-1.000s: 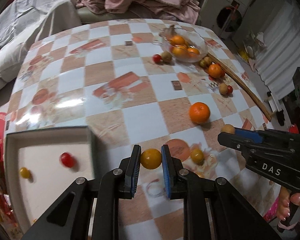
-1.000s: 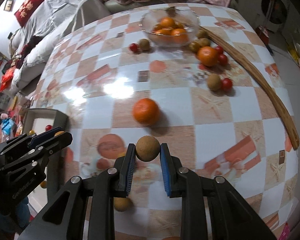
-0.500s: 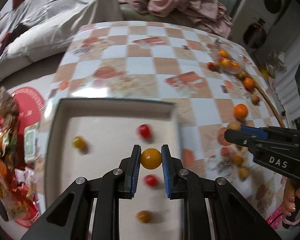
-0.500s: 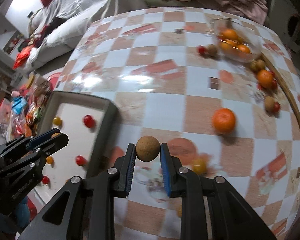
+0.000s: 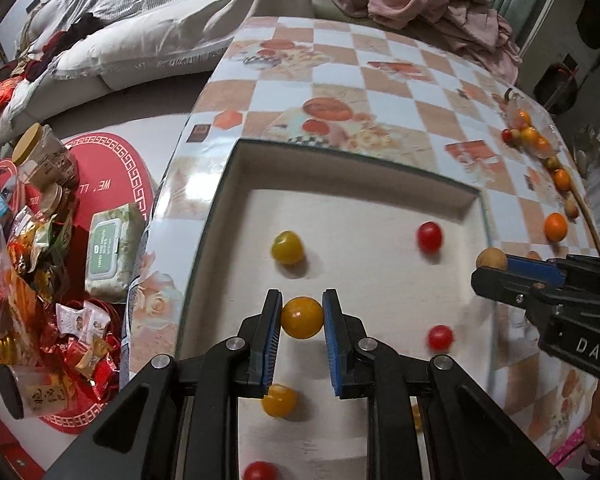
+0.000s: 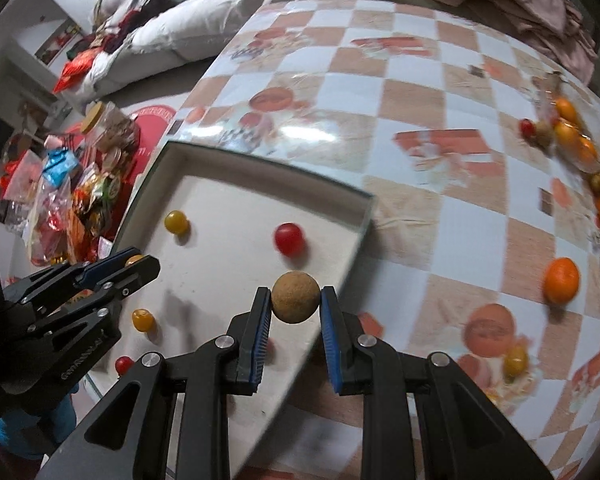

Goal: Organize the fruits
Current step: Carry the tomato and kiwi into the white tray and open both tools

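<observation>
My left gripper (image 5: 301, 318) is shut on a yellow cherry tomato (image 5: 302, 317) and holds it above the white tray (image 5: 340, 168). The tray holds several red and yellow cherry tomatoes, such as one red (image 5: 429, 236) and one yellow (image 5: 287, 247). My right gripper (image 6: 295, 300) is shut on a brown round longan (image 6: 295, 297) over the tray's right rim (image 6: 362, 220). In the left wrist view the right gripper (image 5: 496, 266) comes in from the right. In the right wrist view the left gripper (image 6: 136, 266) hangs over the tray's left side.
On the checkered table (image 6: 420, 60) an orange (image 6: 561, 281) and a yellow tomato (image 6: 515, 361) lie to the right. A glass bowl of oranges (image 6: 572, 132) and more small fruits stand far right. Snack bags and jars (image 5: 32, 240) lie on the floor to the left.
Both grippers have swung left from the open table to over the tray, each still holding its fruit. The tray now fills the middle of both views.
</observation>
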A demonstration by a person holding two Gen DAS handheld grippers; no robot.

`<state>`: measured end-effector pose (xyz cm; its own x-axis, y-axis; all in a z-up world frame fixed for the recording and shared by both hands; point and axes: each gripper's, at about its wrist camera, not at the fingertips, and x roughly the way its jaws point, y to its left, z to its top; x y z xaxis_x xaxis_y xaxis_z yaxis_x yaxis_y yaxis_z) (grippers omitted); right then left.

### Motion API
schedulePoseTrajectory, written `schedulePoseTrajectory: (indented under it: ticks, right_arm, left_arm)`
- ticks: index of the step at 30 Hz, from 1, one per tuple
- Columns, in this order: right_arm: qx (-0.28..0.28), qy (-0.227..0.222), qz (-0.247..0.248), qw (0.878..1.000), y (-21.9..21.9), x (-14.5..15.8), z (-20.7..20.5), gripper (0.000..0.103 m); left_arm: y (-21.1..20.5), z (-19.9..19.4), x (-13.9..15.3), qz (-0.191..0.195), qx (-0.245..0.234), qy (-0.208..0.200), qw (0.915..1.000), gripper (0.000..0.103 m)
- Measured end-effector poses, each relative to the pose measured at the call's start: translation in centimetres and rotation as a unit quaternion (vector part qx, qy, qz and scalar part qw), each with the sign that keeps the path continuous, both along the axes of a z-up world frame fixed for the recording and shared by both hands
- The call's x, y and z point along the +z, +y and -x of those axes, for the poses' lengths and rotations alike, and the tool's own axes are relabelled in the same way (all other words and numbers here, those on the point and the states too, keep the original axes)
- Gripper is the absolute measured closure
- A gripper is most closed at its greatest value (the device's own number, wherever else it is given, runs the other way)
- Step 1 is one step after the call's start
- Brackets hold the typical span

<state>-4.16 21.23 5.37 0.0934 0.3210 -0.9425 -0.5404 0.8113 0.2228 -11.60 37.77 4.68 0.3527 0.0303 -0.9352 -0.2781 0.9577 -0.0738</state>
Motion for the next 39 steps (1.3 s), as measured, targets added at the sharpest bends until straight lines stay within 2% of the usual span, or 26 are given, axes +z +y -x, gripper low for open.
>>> schedulePoseTrajectory:
  ticks: [7,15,31,33,37,38,39]
  right_arm:
    - [0.012,0.007,0.022,1.000,2.2,-1.9,0.2,0.076]
    - [0.016,0.010,0.037,0.999,2.7,-3.0,0.1,0.076]
    - [0.032,-0.005,0.045,0.998,3.2,-3.5,0.5,0.075]
    - [0.029,-0.003,0.040,0.999,3.0,-3.3,0.5,0.074]
    - [0.026,-0.007,0.023,0.999,2.6,-2.4,0.7,0.061]
    - [0.025,-0.010,0.020,0.999,2.5,-2.1,0.7,0.056]
    - [0.022,-0.013,0.017,1.000,2.5,-1.7,0.7,0.054]
  left_arm:
    - [0.7,-0.2,-1.5,-0.002,-0.002,0.010,0.9999,0.081]
    - [0.5,-0.5,-2.3,-0.004,-0.007,0.018,0.9998,0.081]
    - [0.2,-0.6,-2.7,-0.018,-0.010,0.024,0.9995,0.080]
    - [0.2,-0.5,-2.7,-0.019,-0.011,0.025,0.9994,0.080]
    - [0.1,-0.5,-2.7,-0.019,-0.012,0.028,0.9993,0.080]
    - [0.1,-0.5,-2.7,-0.021,-0.013,0.029,0.9993,0.076]
    - [0.1,-0.5,-2.7,-0.025,-0.011,0.032,0.9991,0.053]
